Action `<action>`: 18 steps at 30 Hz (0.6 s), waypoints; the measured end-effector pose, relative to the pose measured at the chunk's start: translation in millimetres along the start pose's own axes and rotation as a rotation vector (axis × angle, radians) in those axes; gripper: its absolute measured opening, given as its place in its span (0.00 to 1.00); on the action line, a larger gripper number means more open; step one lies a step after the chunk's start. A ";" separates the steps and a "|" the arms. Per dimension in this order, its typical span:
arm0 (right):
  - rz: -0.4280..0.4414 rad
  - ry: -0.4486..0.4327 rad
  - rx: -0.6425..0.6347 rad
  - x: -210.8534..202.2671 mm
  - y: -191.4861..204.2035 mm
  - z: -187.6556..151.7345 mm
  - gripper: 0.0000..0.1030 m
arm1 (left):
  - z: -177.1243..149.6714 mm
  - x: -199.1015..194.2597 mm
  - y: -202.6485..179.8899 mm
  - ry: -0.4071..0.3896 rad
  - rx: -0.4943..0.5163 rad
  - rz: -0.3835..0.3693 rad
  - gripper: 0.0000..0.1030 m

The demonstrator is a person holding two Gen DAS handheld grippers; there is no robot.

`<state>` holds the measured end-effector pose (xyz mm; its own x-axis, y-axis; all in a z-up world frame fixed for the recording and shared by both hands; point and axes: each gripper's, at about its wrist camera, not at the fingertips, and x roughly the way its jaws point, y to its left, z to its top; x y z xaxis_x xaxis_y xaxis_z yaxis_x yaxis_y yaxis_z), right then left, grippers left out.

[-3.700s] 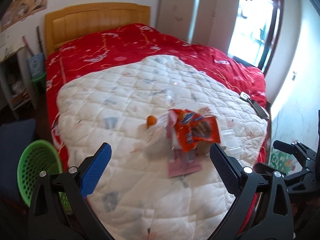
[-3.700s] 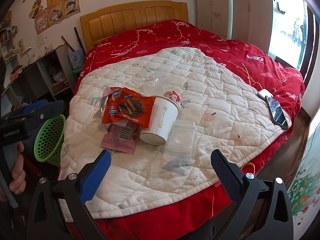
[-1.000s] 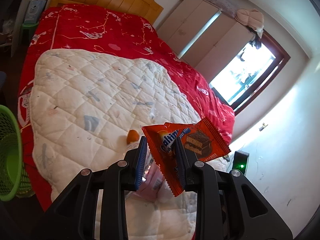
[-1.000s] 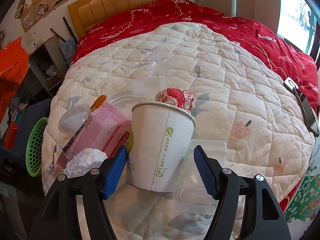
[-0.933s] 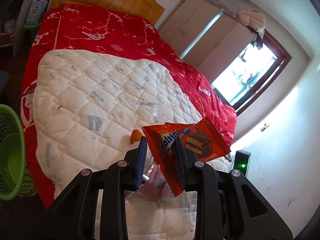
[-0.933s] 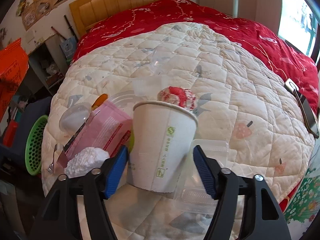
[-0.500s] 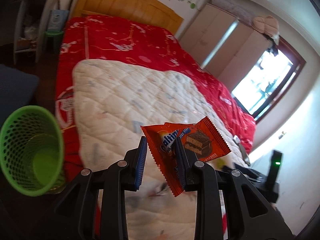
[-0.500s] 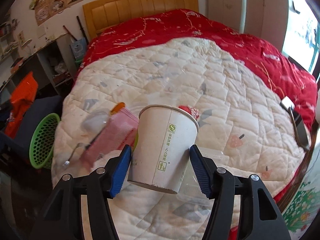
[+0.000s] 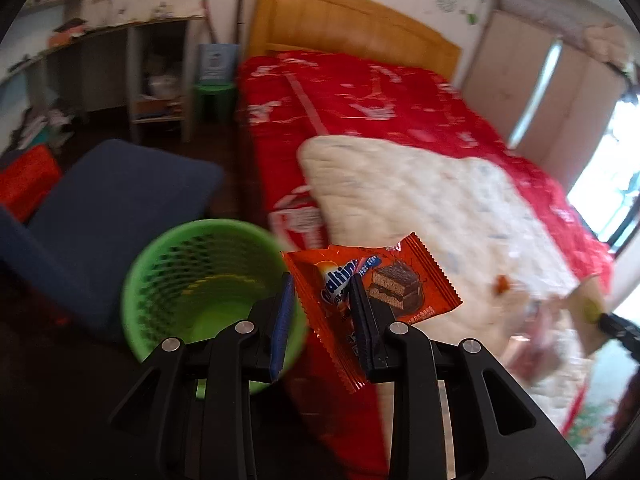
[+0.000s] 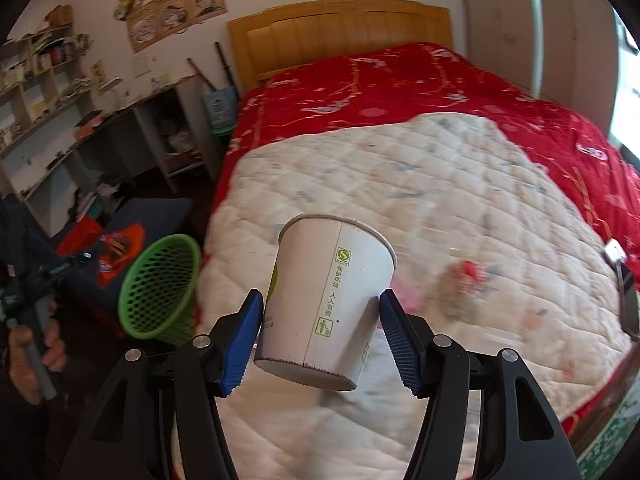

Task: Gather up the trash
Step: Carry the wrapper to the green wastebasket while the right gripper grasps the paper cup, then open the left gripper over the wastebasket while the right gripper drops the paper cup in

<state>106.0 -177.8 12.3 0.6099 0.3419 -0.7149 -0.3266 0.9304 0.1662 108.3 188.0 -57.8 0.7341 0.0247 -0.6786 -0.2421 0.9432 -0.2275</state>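
Note:
My left gripper point(image 9: 322, 320) is shut on an orange snack wrapper point(image 9: 380, 284) and holds it just right of the green mesh basket point(image 9: 204, 276), above the floor. My right gripper point(image 10: 320, 328) is shut on a white paper cup point(image 10: 324, 304), lifted above the white quilt point(image 10: 420, 200). The basket also shows in the right wrist view point(image 10: 160, 288), beside the bed's left edge, with the left gripper and wrapper point(image 10: 120, 248) near it. More trash lies blurred on the quilt, a red-white crumpled piece point(image 10: 466, 276) among it.
A dark blue chair point(image 9: 116, 200) stands behind the basket. Shelves and a desk point(image 10: 120, 140) line the left wall. The red bedspread point(image 9: 360, 104) covers the bed up to the wooden headboard point(image 10: 340, 32). A phone point(image 10: 624, 292) lies at the quilt's right edge.
My left gripper has swung left off the bed with the wrapper, to beside the basket. My right gripper has lifted the cup clear of the quilt and turned left.

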 end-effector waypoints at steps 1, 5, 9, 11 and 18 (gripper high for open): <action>0.018 0.006 -0.011 4.7 10.6 2.6 0.56 | 0.1 3.3 8.8 0.001 0.001 0.035 0.27; 0.057 0.025 -0.044 19.9 40.3 8.3 0.56 | 1.7 19.0 37.5 0.035 -0.002 0.117 0.29; 0.093 0.044 -0.075 34.4 67.7 12.3 0.56 | 1.4 31.5 55.0 0.056 0.001 0.177 0.33; 0.108 0.052 -0.092 41.7 81.5 14.6 0.56 | 0.3 37.5 64.0 0.076 -0.019 0.182 0.43; 0.152 0.092 -0.143 71.8 123.2 20.8 0.56 | -6.0 42.9 89.0 0.093 -0.081 0.181 0.54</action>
<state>124.5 -35.9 -4.4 0.4795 0.4572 -0.7490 -0.5126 0.8387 0.1838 114.5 271.0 -111.4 0.6129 0.1574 -0.7743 -0.4181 0.8961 -0.1488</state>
